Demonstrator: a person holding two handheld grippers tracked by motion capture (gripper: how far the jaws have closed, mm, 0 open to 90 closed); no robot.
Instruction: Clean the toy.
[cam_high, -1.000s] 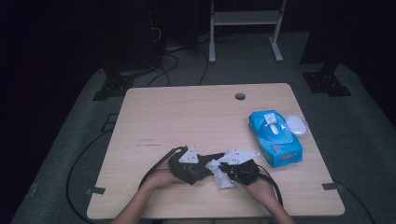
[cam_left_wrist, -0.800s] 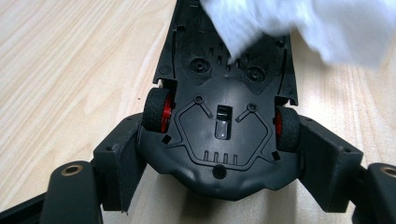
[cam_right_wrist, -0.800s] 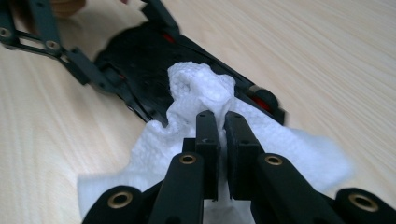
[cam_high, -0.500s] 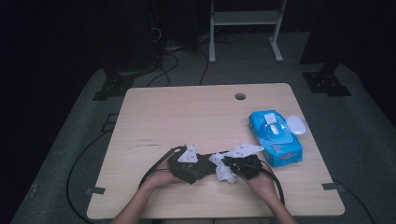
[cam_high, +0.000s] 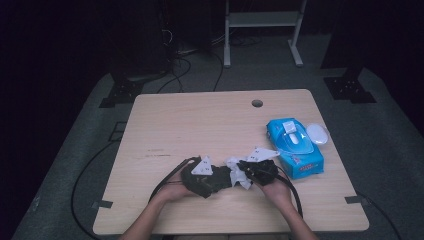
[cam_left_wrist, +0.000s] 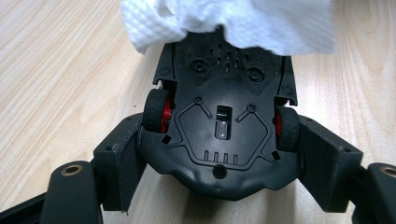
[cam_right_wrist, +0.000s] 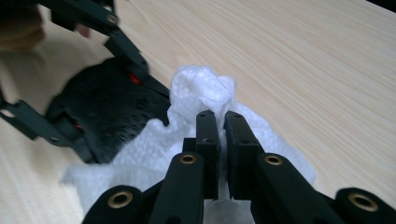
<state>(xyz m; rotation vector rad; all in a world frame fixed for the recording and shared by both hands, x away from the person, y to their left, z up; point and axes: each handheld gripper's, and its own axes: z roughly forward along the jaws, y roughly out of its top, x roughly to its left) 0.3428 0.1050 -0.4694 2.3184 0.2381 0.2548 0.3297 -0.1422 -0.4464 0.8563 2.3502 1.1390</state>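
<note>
A black toy car (cam_left_wrist: 219, 126) with red wheel hubs lies belly-up between the jaws of my left gripper (cam_left_wrist: 219, 135), whose pads press on its two sides at the wheels. A crumpled white wipe (cam_left_wrist: 233, 21) covers the car's far end. My right gripper (cam_right_wrist: 219, 119) is shut on that wipe (cam_right_wrist: 201, 88) and holds it against the car (cam_right_wrist: 107, 107). In the high view both grippers meet near the table's front edge: left gripper (cam_high: 212, 181), wipe (cam_high: 239, 172), right gripper (cam_high: 248, 172).
A blue pack of wipes (cam_high: 294, 147) lies to the right on the wooden table (cam_high: 200, 125), with a white oval lid (cam_high: 317, 133) beside it. A cable hole (cam_high: 257, 103) sits near the far edge. Cables trail off the front and over the floor.
The right gripper has shifted a little with the wipe against the car. The left gripper and the car have stayed put.
</note>
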